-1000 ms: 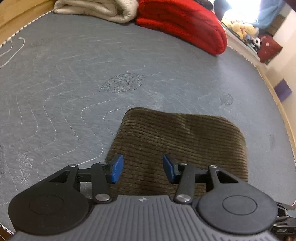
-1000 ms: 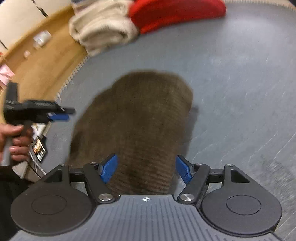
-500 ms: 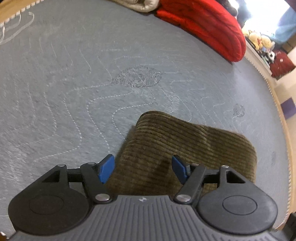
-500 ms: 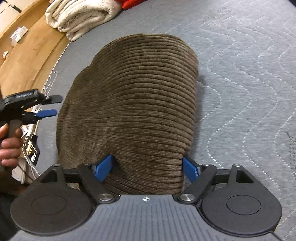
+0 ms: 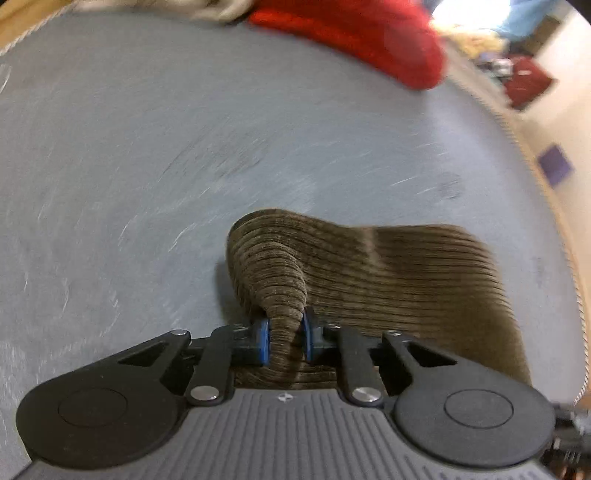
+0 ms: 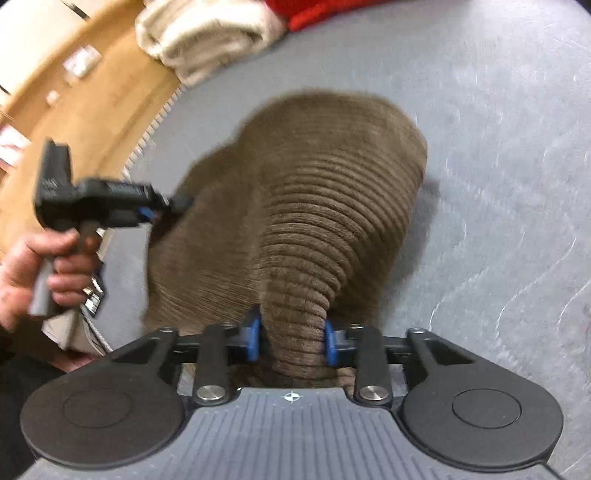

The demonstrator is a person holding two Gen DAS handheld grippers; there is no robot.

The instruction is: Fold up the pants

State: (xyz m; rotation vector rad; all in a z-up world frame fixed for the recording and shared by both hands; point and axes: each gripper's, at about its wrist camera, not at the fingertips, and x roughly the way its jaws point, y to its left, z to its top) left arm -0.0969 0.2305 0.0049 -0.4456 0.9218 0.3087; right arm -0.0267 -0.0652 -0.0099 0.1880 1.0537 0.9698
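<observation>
Here: two grippers' jaws closing on one pants (image 5: 388, 266).

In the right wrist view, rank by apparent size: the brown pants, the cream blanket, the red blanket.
1. Brown pants, largest by far, though nearest the camera.
2. Cream blanket, folded at the far edge.
3. Red blanket, only a sliver shows; the frame cuts it off, so its true size is unclear.

This is a bedroom in a home: a grey quilted mattress (image 5: 221, 129), a red blanket (image 5: 354, 40), a cream blanket (image 6: 207, 33) and a wooden floor (image 6: 92, 96) beside the bed.
</observation>
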